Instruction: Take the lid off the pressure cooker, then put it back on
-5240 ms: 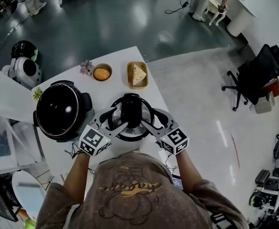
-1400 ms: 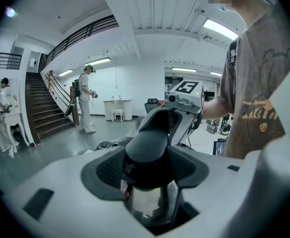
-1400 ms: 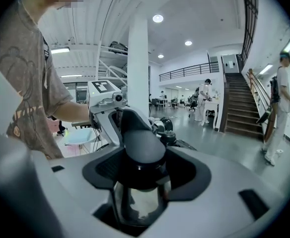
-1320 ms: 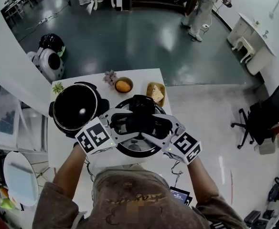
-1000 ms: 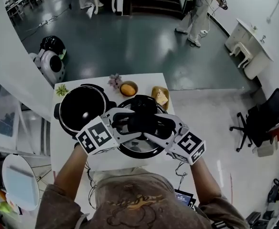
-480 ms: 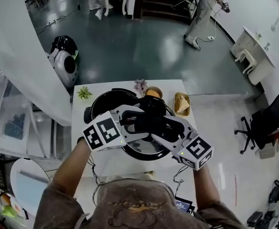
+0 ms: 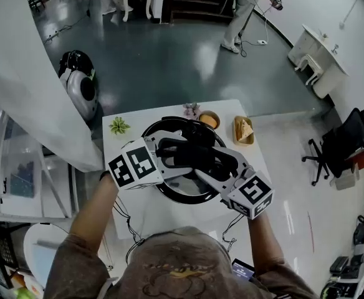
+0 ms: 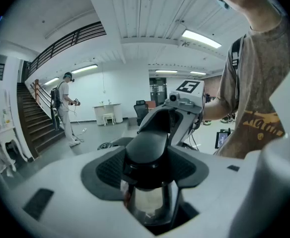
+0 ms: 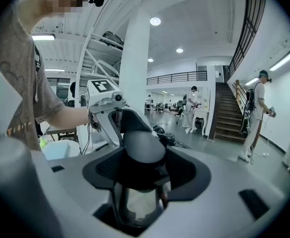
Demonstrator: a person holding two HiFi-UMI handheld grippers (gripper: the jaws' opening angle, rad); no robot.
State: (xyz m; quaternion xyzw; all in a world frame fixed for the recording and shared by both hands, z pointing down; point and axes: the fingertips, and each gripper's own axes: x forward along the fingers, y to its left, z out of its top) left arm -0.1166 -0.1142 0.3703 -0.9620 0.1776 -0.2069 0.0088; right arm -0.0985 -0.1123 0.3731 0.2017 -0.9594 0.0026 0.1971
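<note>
Head view shows the lid (image 7: 183, 189) now over the mouth of the pressure cooker (image 7: 169, 122), while a second ago it was at the right of the open cooker, above the table (image 7: 144, 213). The left gripper (image 7: 172, 154) and the right gripper (image 7: 212, 167) are each clamped on the lid's black handle (image 7: 188, 156) from opposite sides. Lid and grippers cover almost all the cooker, so I cannot tell if the lid sits on the rim or hangs above it.
</note>
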